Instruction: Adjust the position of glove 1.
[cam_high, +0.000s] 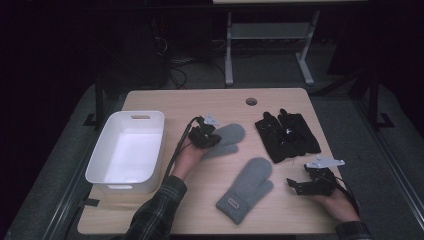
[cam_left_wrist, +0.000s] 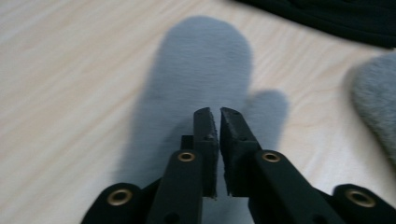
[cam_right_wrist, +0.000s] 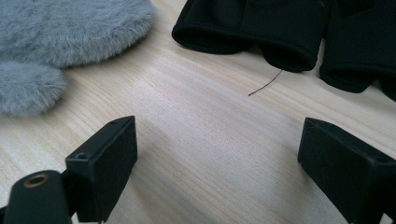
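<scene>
Two grey mittens (cam_high: 227, 140) on table, left tool (cam_left_wrist: 218, 114) nearly together, right tool (cam_right_wrist: 217, 158) apart.

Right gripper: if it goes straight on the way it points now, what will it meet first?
Probably the black gloves. The right gripper has open jaws over bare table, and the grey mitten lies off to the side.

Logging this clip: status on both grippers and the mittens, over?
Left gripper nearly closed, nothing between jaws, over far grey mitten. Right gripper open, empty, near black gloves. Near grey mitten flat on table. White bin empty.
</scene>
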